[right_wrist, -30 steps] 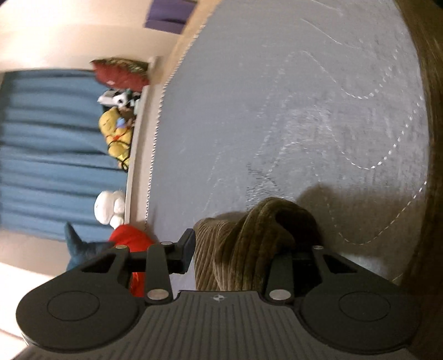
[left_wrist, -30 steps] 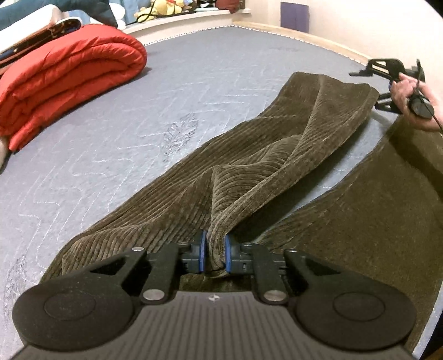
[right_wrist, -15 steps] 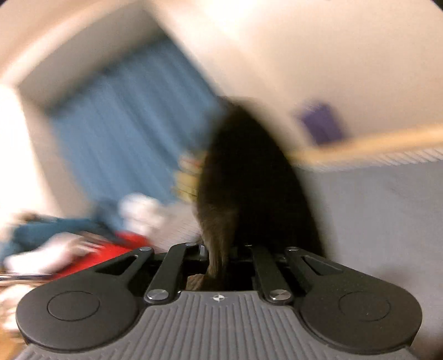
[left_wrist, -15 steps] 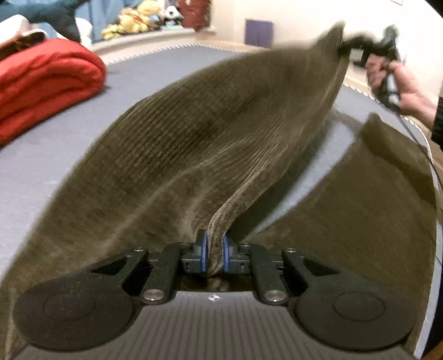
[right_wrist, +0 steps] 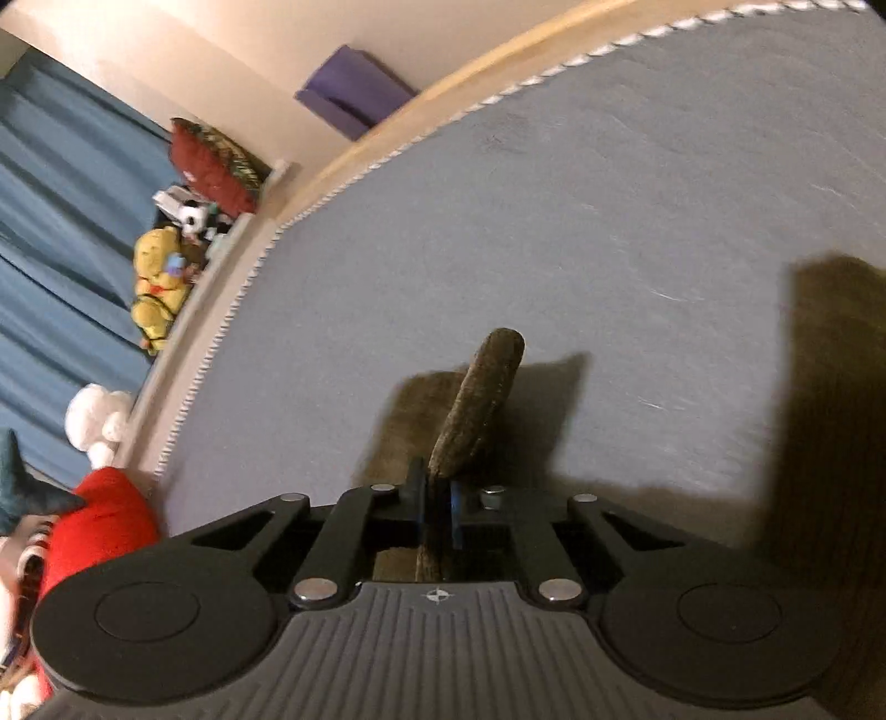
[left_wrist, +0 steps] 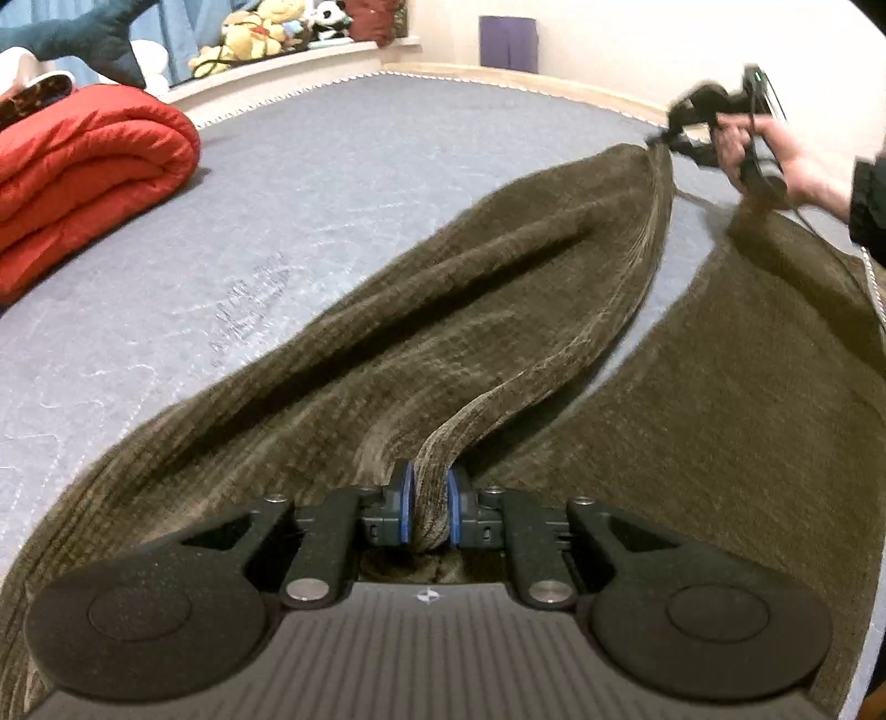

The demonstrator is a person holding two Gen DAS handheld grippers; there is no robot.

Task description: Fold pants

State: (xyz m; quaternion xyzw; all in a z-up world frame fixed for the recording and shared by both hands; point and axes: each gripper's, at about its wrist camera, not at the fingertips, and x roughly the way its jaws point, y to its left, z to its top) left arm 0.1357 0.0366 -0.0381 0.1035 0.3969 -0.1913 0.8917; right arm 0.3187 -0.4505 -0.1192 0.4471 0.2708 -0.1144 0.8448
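Brown corduroy pants (left_wrist: pixel 454 310) lie on a grey mattress (left_wrist: pixel 332 166). One leg stretches from my left gripper (left_wrist: pixel 429 507), shut on the cloth near the crotch, up to the cuff held by my right gripper (left_wrist: pixel 673 135) at the far right, with a person's hand (left_wrist: pixel 775 155) behind it. The other leg (left_wrist: pixel 720 421) lies flat on the right. In the right wrist view my right gripper (right_wrist: pixel 437 509) is shut on the cuff (right_wrist: pixel 482 410), which sticks up between its pads above the mattress (right_wrist: pixel 554 221).
A folded red quilt (left_wrist: pixel 88 171) lies at the left of the mattress. Stuffed toys (left_wrist: pixel 249 33) sit on a ledge before a blue curtain (right_wrist: pixel 50 221). A purple panel (left_wrist: pixel 508 36) is on the far wall. The mattress edge runs along the right.
My right gripper shut on the cuff, lifted it off the mattress and drew the leg taut toward the right. The leg's fold opened out. My left gripper kept its grip.
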